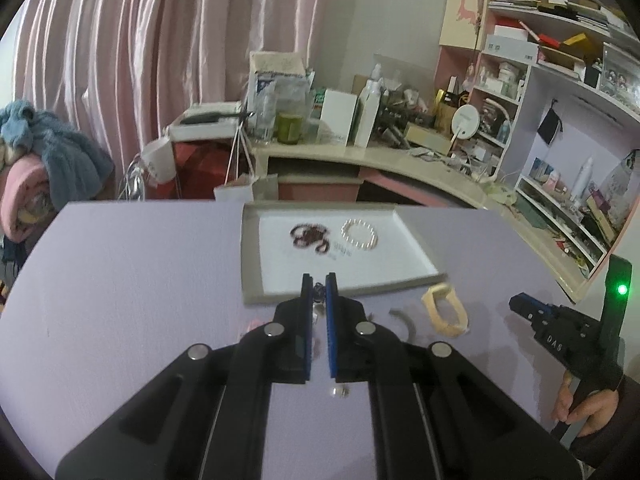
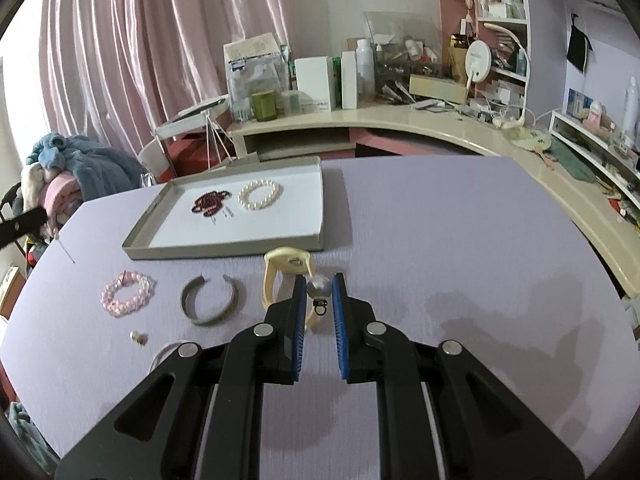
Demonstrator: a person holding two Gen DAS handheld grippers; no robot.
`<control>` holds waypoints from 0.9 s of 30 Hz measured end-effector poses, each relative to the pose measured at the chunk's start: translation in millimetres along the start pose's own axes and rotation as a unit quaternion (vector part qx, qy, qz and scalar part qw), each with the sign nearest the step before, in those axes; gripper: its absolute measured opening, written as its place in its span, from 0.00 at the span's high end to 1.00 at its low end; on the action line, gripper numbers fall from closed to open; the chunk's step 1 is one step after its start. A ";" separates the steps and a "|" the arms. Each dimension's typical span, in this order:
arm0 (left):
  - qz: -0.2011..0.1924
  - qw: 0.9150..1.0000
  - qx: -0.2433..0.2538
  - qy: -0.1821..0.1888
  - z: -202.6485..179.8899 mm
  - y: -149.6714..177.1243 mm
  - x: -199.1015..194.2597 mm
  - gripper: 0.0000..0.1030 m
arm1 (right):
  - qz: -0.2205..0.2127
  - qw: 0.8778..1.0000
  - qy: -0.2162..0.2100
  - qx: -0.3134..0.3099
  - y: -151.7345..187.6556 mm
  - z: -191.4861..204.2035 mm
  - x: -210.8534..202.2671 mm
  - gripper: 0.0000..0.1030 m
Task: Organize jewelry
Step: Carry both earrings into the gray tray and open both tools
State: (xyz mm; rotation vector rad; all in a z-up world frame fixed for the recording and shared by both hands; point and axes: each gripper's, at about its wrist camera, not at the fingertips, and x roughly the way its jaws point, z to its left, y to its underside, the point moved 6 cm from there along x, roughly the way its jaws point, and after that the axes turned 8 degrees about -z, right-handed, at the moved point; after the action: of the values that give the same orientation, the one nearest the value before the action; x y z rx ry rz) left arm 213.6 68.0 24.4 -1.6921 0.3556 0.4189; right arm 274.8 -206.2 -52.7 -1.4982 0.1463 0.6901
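A grey tray (image 2: 224, 246) with a white floor sits on the lilac table; it also shows in the left wrist view (image 1: 250, 264). In it lie a dark red bead bracelet (image 2: 210, 202), a white pearl bracelet (image 2: 260, 195) and small earrings (image 2: 224, 213). My left gripper (image 1: 319, 280) is shut on a small dark pendant piece (image 1: 319, 292) just before the tray's near rim. My right gripper (image 2: 319, 282) is shut on a silver ball earring (image 2: 319, 287) above the table. A cream bangle (image 2: 280, 268), an olive cuff (image 2: 210, 300), a pink bead bracelet (image 2: 128, 294) and a small stud (image 2: 139, 336) lie on the table.
A cluttered beige desk (image 2: 400, 120) with boxes and bottles curves behind the table. Shelves (image 1: 560, 80) stand at the right. Pink curtains (image 2: 140, 40) hang behind. A chair with blue and pink cloth (image 2: 72, 168) stands at the left.
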 end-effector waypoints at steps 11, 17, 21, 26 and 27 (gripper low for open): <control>0.010 1.000 0.008 0.026 -16.5 -49.6 53.2 0.94 | -0.011 1.000 -0.007 -0.004 -29.4 3.8 21.3 0.87; 0.029 0.999 0.006 0.029 -15.6 -62.0 101.9 0.94 | -0.011 1.000 -0.016 0.005 -51.3 9.2 46.5 0.87; 0.044 0.999 0.009 0.026 -10.6 -61.8 133.9 0.94 | -0.005 1.000 -0.026 0.004 -65.6 19.4 69.8 0.87; 0.069 0.997 0.004 0.018 2.4 -55.3 174.7 0.94 | 0.008 0.999 -0.041 -0.009 -78.1 37.6 99.8 0.87; 0.073 0.997 0.003 0.018 4.3 -53.9 179.6 0.94 | 0.010 0.999 -0.044 -0.011 -78.6 39.9 103.4 0.87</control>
State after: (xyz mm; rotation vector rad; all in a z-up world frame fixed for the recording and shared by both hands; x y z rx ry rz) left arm 397.0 80.9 -12.7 -1.6748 0.5078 0.4941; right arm 384.5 -128.6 -32.3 -1.4860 0.0882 0.7741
